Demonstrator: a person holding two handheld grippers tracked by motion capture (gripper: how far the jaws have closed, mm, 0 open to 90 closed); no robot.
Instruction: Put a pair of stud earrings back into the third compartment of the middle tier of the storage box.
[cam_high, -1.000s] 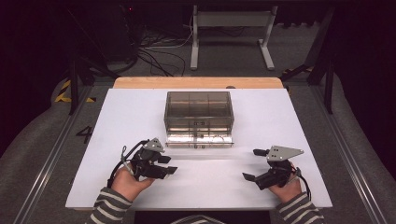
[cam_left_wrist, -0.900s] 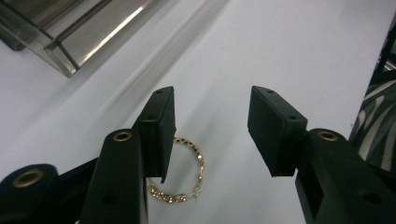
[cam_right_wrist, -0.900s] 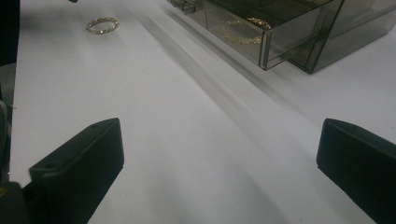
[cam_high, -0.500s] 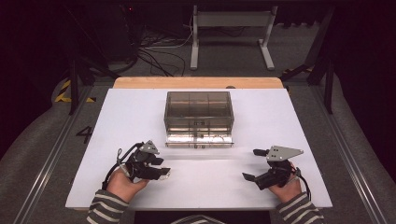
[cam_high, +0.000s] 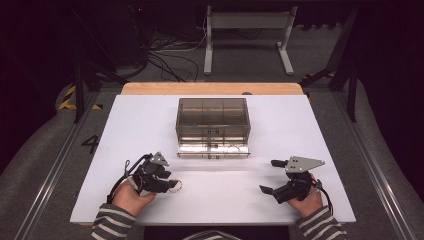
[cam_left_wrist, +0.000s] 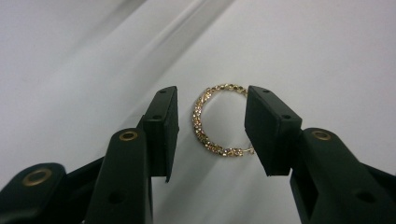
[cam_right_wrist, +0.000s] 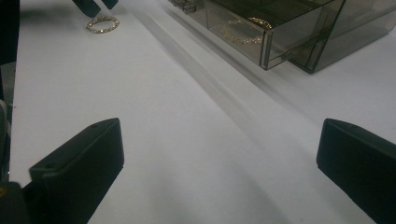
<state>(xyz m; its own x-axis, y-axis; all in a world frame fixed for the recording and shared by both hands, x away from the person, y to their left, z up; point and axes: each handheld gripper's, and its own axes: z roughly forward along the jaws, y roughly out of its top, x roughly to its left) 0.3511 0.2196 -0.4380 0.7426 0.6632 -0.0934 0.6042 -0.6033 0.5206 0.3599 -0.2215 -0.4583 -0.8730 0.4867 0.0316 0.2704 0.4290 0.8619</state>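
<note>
A gold, stone-studded hoop (cam_left_wrist: 210, 123) lies flat on the white table (cam_high: 300, 125). My left gripper (cam_left_wrist: 212, 95) is low over it with one jaw on each side. Its jaws have just been closing, but a gap still shows on the left side, so it stands open around the hoop. From above, the hoop (cam_high: 176, 186) lies at the tips of the left gripper (cam_high: 171, 181). My right gripper (cam_high: 268, 176) rests near the front right, wide open and empty. In the right gripper view (cam_right_wrist: 219, 130) the hoop (cam_right_wrist: 102, 23) lies far off.
A smoky clear drawer box (cam_high: 212, 117) stands mid-table. Its bottom drawer (cam_high: 214, 149) is pulled out toward me, and gold jewellery (cam_right_wrist: 243, 32) lies inside. A wooden strip (cam_high: 210, 88) runs along the table's far edge.
The left gripper has shifted slightly left and toward the near edge, and its jaws have narrowed around the hoop. The right gripper has stayed put.
</note>
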